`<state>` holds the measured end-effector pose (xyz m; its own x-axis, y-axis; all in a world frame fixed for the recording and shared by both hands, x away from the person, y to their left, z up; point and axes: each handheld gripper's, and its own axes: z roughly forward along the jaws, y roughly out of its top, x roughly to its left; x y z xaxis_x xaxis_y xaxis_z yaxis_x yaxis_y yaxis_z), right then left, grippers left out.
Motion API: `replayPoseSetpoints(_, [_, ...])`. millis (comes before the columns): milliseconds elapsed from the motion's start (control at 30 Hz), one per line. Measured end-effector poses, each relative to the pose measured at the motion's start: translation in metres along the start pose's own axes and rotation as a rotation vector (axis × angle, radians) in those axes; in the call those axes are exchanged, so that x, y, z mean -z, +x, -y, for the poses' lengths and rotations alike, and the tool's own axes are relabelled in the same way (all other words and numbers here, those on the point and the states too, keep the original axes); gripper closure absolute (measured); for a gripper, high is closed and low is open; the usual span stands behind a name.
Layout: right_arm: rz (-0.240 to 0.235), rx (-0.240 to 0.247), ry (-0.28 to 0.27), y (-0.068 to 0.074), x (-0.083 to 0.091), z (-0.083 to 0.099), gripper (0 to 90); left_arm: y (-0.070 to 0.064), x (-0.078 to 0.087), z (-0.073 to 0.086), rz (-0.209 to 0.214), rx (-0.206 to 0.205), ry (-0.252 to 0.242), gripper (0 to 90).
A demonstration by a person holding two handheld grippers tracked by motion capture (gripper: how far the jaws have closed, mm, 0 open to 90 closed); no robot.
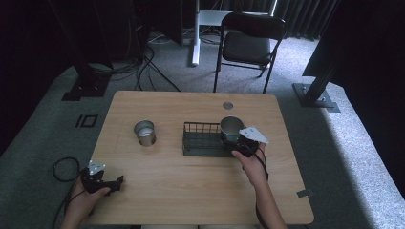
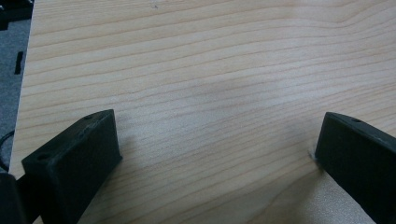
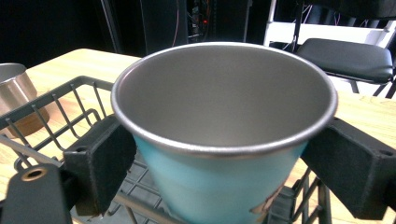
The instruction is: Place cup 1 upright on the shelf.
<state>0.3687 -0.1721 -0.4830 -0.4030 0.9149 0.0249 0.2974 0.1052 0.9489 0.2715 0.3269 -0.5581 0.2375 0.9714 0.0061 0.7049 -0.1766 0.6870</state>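
two metal cups sit on a pale wooden table (image 1: 191,191) with a plain grain, rounded corners and a small round grommet (image 1: 228,105) near its far edge. the turquoise cup (image 3: 224,186), steel inside, stands upright at the right end of a black wire basket (image 1: 198,143) that rests right of the table's middle. the right gripper (image 1: 241,145) has its jaws set against the cup's two sides, pinching it just under the rim; in the right gripper view the wire bars of the basket run below and to the left of the cup. the second cup (image 1: 144,133), bare steel, stands upright on the bare wood left of the basket, well apart from it. the left gripper (image 1: 112,183) lies low over the near left corner of the table, its jaws spread wide with only wood grain between them. the table stands on grey carpet (image 1: 344,143). beyond it a black folding chair (image 1: 248,45) faces the far edge, beside a white stand leg (image 1: 196,33). dark cables (image 1: 143,67) trail over the floor at the far left, and black curtains close the room behind.
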Motion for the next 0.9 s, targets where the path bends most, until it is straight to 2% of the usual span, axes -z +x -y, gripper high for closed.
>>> replayPoseSetpoints(200, [-0.012,-0.006,0.001,-0.002,0.007,0.002,10.8,0.000,0.000,0.000,0.000,0.000,0.000,0.4])
replayPoseSetpoints(467, [-0.032,0.025,0.008,-0.008,0.015,0.005,10.8,0.000,0.000,0.000,0.000,0.000,0.000,0.4])
replayPoseSetpoints(700, [-0.056,0.029,0.019,-0.009,0.023,0.009,10.8,0.000,0.000,0.000,0.000,0.000,0.001,0.4])
replayPoseSetpoints(900, [-0.059,0.041,0.014,-0.013,0.029,0.010,10.8,0.000,0.000,0.000,0.000,0.000,0.000,0.4])
